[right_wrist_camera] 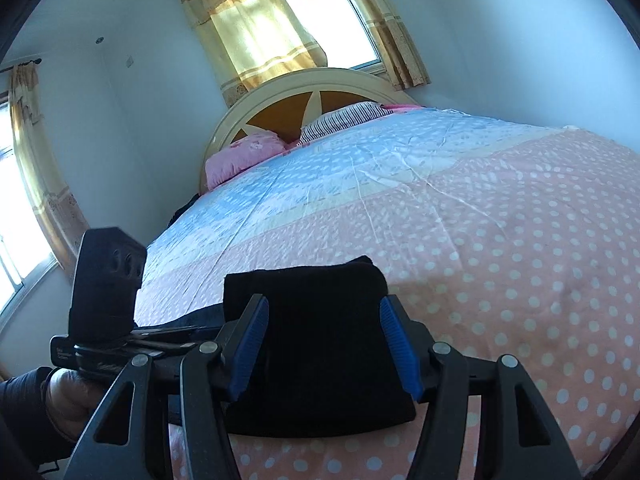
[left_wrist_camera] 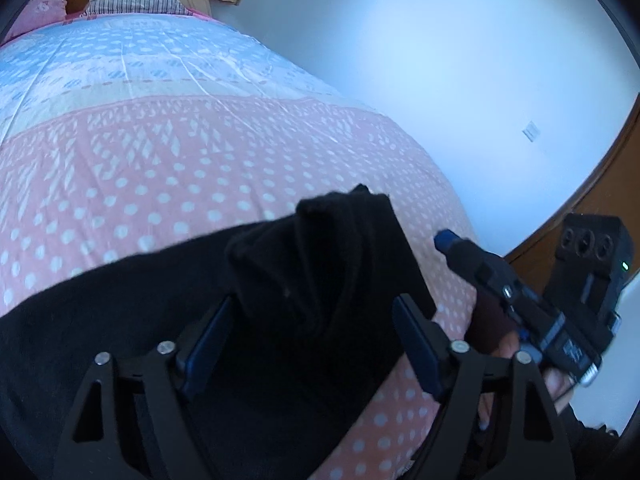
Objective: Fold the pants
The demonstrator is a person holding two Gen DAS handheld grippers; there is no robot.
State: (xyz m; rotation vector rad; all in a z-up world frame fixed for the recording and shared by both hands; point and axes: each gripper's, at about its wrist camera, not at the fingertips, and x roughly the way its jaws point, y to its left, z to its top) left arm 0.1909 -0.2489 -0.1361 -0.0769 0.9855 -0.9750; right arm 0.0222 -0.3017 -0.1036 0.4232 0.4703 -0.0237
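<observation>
Here the black pants [right_wrist_camera: 320,344] lie on the bed [right_wrist_camera: 500,240], with the left claw [left_wrist_camera: 312,340] and right claw [right_wrist_camera: 324,344] both spread apart around the fabric.

The pants [right_wrist_camera: 320,320] are plain black, and the right tool [right_wrist_camera: 324,344] has black arms with blue pads [right_wrist_camera: 400,344]. The bedspread [right_wrist_camera: 500,240] is pink with white dots, turning pale blue farther up. One pillow [right_wrist_camera: 240,156] looks pink, perhaps flowered; the other pillow [right_wrist_camera: 340,118] is striped.
</observation>
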